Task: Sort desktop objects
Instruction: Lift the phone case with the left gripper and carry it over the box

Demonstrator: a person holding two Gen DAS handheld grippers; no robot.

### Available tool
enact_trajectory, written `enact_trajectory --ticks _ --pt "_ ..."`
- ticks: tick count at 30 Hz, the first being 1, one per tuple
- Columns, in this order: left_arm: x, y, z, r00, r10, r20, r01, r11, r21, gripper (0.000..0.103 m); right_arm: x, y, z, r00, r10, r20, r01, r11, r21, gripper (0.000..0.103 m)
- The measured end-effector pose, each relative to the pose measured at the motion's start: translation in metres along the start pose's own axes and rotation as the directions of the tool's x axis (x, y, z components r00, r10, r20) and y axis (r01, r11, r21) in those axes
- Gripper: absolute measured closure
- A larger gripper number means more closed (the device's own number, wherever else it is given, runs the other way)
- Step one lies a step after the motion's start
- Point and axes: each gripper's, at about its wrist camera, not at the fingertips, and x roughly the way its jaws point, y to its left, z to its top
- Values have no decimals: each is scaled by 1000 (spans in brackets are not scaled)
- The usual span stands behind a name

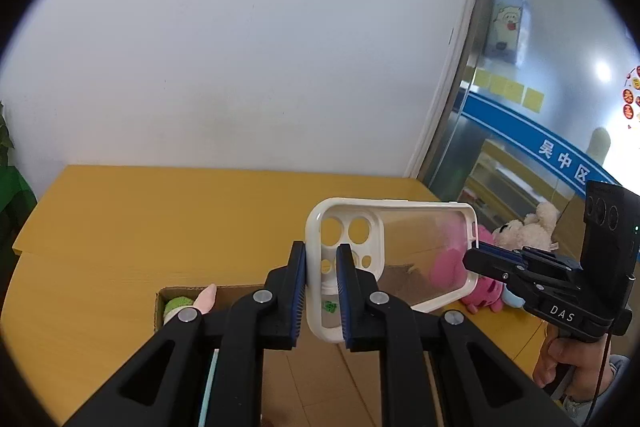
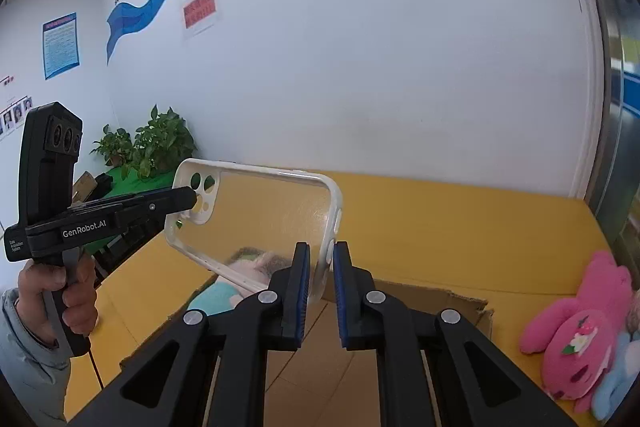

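Both grippers pinch the phone case [image 1: 390, 255] above the cardboard box [image 2: 440, 301]: left gripper [image 1: 321, 297] nearly closed on its camera end, right gripper [image 2: 321, 293] on the other.

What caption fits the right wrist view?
Both grippers, left gripper and right gripper, hold a clear phone case above a cardboard box.

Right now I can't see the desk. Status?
Left hand-held gripper and right hand-held gripper both clamp the phone case. Case aloft over cardboard box. Nothing blocking.
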Motion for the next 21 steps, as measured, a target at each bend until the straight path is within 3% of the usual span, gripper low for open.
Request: enact_trajectory --ticks 5,11,16,21 --pt "71 30 -29 989 -10 -149 0 998 -70 90 66 -33 -26 993 12 -114 1 993 115 92" --pt "130 38 -62 954 32 -299 -61 994 -88 90 138 -65 -70 962 12 -273 43 980 194 91" --pt "171 41 -78 905 104 -412 -141 988 -59 88 176 -88 -94 937 50 -347 47 963 265 91" --pt "201 47 -96 839 188 -510 -231 973 -22 87 209 -98 -121 896 88 -436 64 945 322 91"
